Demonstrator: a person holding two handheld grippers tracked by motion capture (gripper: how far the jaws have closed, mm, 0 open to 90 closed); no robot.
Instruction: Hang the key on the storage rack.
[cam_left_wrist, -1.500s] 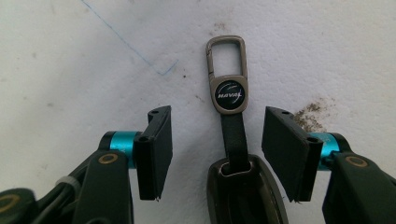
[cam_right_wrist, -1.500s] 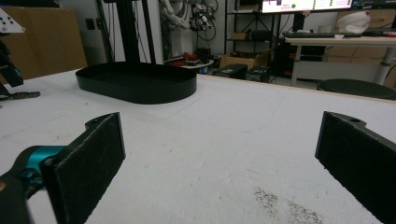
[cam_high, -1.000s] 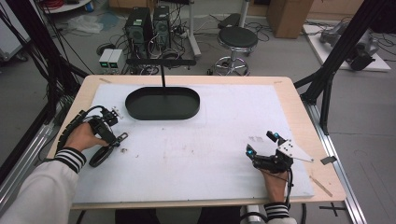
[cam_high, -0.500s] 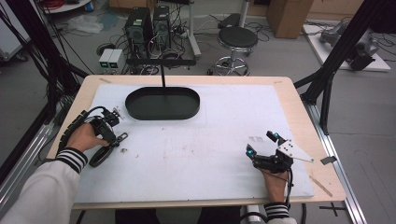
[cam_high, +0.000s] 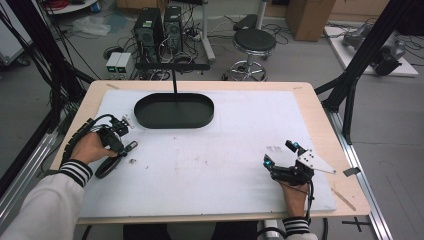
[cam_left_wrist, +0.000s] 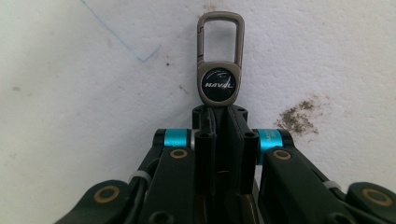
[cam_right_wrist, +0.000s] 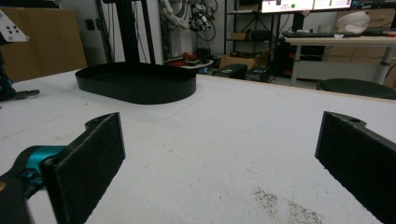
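1. The left tool (cam_high: 121, 138) sits near the table's left edge, just ahead of the tray's near-left end. Its jaws are pressed together on the lower end of a metal keychain clip (cam_left_wrist: 220, 60).
2. In the left gripper view the clip sticks straight out past the jaw tips, its long axis in line with the jaws, badge end nearest them and the open loop farthest away. It hangs just over the white table cover; I cannot tell whether it touches.
3. The black oval tray (cam_high: 174, 111) lies toward the far edge, left of centre, long axis running parallel to that edge. It is near the left tool and well apart from the right tool (cam_high: 281, 154), so the left hand looks better placed for any drop into it.
4. The right tool rests near the near-right corner, jaws spread wide with nothing between them.
5. Count: one clip, one tray, two tools.
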